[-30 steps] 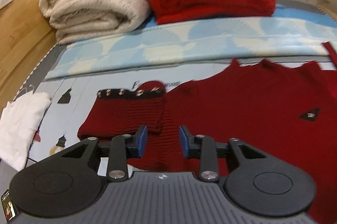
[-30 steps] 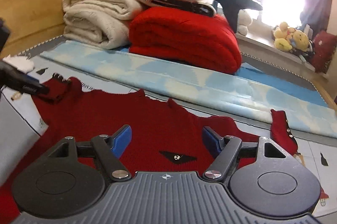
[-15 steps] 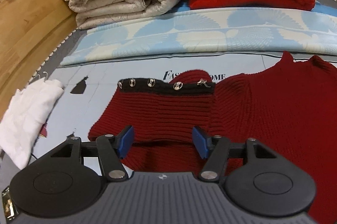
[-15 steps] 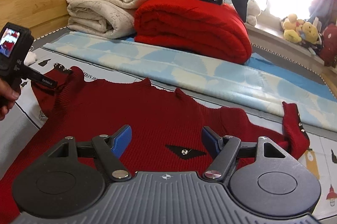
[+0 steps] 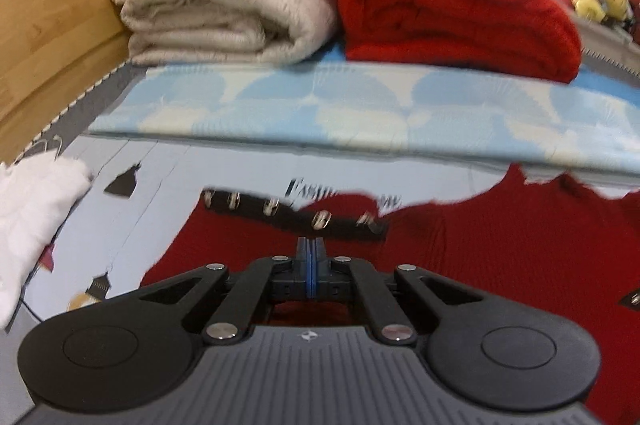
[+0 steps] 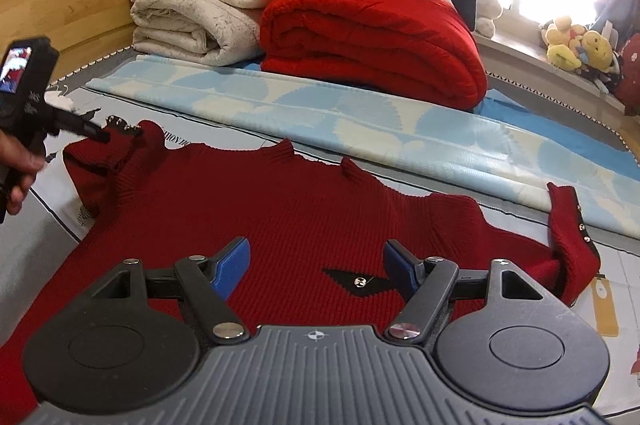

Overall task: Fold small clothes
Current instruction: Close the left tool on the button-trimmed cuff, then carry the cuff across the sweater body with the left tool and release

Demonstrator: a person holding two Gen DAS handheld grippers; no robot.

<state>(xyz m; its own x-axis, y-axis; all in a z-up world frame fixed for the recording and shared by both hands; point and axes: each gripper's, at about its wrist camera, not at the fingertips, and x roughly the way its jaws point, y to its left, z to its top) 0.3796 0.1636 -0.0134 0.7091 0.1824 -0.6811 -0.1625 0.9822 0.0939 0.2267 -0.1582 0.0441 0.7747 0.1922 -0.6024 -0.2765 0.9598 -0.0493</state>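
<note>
While left fingers (image 5: 311,257) pinch together, sweater (image 6: 288,209) sleeve (dark-cuffed) lies underneath.

The left claw (image 5: 311,257) has just closed, its blue pads pressed together. It sits over the red knit sweater's (image 5: 500,257) folded sleeve, near the black studded cuff (image 5: 296,215).

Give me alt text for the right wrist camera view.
An open right gripper hovers over a dark red knit sweater spread flat on a bed. At far left, the left gripper meets the sweater's cuff; folded blankets sit behind.
</note>
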